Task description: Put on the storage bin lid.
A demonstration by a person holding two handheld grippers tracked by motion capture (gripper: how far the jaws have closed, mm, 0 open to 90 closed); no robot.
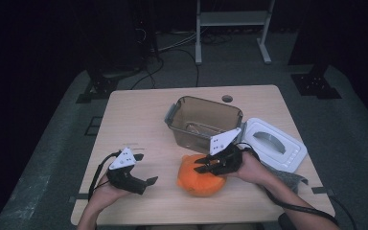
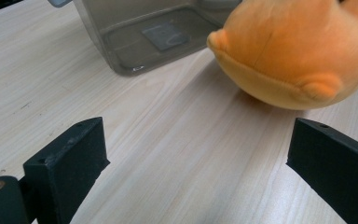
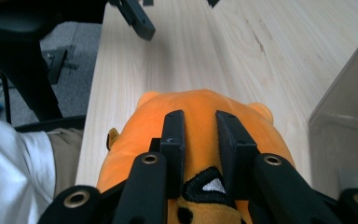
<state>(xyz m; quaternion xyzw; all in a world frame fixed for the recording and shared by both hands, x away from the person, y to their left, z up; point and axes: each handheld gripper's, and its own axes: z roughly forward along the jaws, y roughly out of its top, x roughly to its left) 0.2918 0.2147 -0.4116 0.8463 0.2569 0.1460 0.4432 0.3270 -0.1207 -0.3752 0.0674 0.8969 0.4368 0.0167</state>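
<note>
Plush, this orange toy (image 1: pixel 199 178): soft, light, squashy, best pinched on a fabric fold. The right gripper (image 3: pixel 200 135) pinches its top with narrow jaws; the left gripper (image 2: pixel 196 154) stands wide, empty.

Left gripper (image 1: pixel 141 168) jaws wide apart; right gripper (image 1: pixel 206 165) jaws pinched close

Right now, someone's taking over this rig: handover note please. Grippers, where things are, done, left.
Right gripper: jaws nearly closed, pinching a fold of the orange plush toy, which sits on the table near the front edge.
Left gripper: open, holding nothing, pointed at the toy from its left, apart from it.
Clear bin: upright and uncovered, just behind the toy. White lid: lying on the table to the bin's right.
Done: lid off, toy gripped.
Left: probably lift the toy into the bin, then fit the lid.
</note>
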